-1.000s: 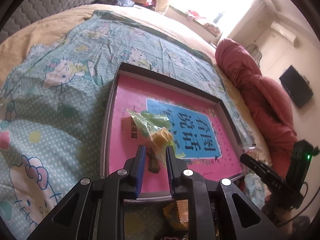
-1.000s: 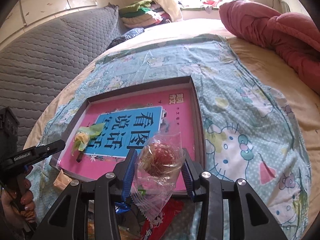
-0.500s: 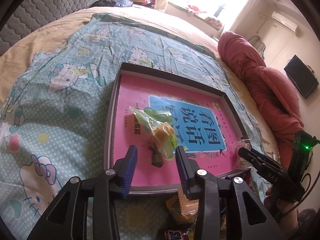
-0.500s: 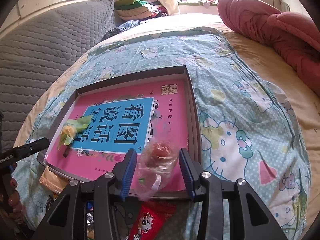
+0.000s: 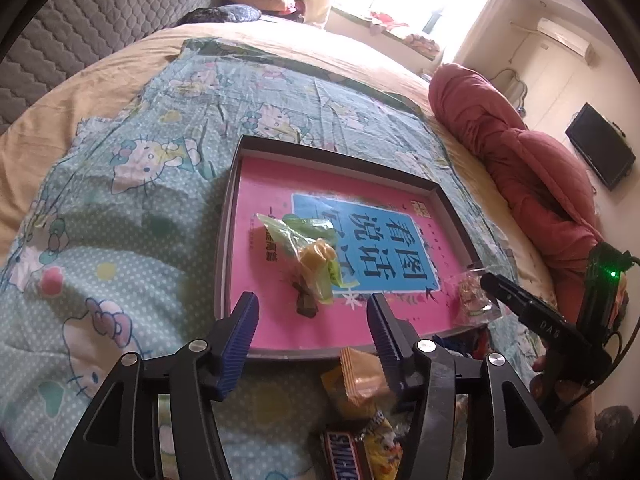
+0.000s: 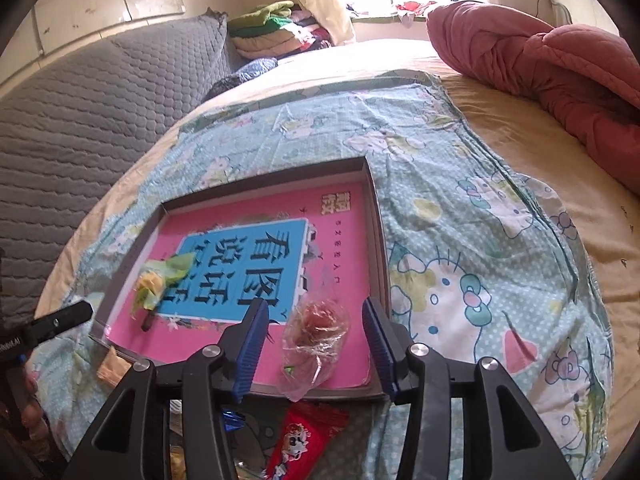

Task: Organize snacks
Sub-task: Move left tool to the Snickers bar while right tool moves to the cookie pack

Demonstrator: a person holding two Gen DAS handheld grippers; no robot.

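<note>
Snacks are sitting in two spots of the shallow box (image 5: 228,216) right now, and both claws are hanging wide open over its near edge. Left gripper (image 5: 312,320) is spreading its blue pads well apart with nothing between them; just beyond its tips the green-wrapped candy (image 5: 316,256) is lying on the pink book cover (image 5: 272,320) inside the box, toward the near left corner, its dark stick end pointing back at the claw. Right gripper (image 6: 316,336) is also gaping, pads clear of everything, and the clear-wrapped red candy (image 6: 320,320) is resting between them without touching either, on the pink cover by the near right corner, its plastic tail drooping over the box's near rim. Box itself is lying on the cartoon-cat blanket (image 6: 460,280) spread across the bed. Outside the near rim, loose snacks are piling up: an orange packet (image 5: 360,380) and a Snickers bar (image 5: 344,452) under the left claw, a red packet (image 6: 304,440) under the right. Pink quilt (image 6: 540,52) is bunching along the bed's far right edge.
</note>
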